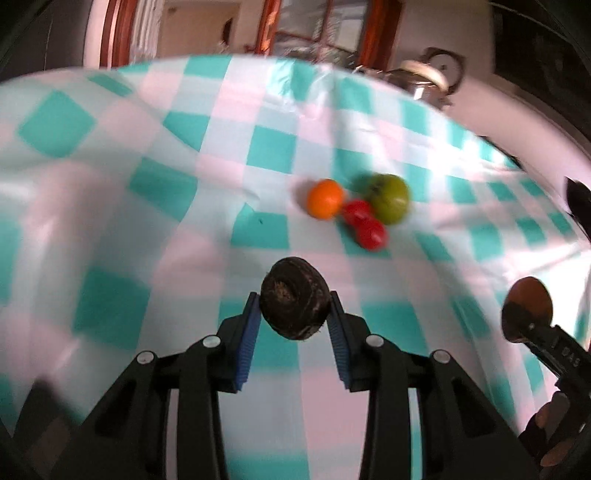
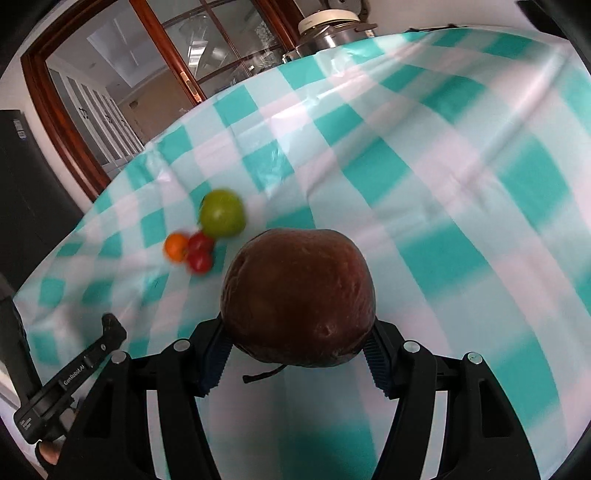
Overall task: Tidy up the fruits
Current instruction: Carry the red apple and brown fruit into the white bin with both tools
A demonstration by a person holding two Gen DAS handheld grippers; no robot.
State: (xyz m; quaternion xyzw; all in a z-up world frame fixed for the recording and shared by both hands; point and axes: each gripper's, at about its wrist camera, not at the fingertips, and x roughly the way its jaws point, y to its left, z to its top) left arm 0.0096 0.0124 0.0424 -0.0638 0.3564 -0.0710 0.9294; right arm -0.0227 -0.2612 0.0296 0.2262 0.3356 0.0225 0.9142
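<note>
My left hand-held gripper (image 1: 293, 312) is raised over the bench (image 1: 110, 184), its 2 blue pads clenched on 1 small dark wrinkled fruit (image 1: 294, 298) held clear of the checked cloth. Ahead of it and a little to the right lies a tight cluster: 1 orange fruit (image 1: 325, 198), 2 red fruits (image 1: 365, 224) touching each other, and 1 green fruit (image 1: 389, 198) just behind them.

My right hand-held gripper (image 2: 297, 345) also hangs above the bench, grasping 1 large dark brown fruit (image 2: 298, 301) between its pads, a thin stem trailing below. From here the same cluster sits ahead and to the left. The left unit's black body shows at the lower left edge of this view.

Beyond the far bench edge stands 1 metal pot (image 2: 332, 31) with a pale lid; I cannot see inside it.
</note>
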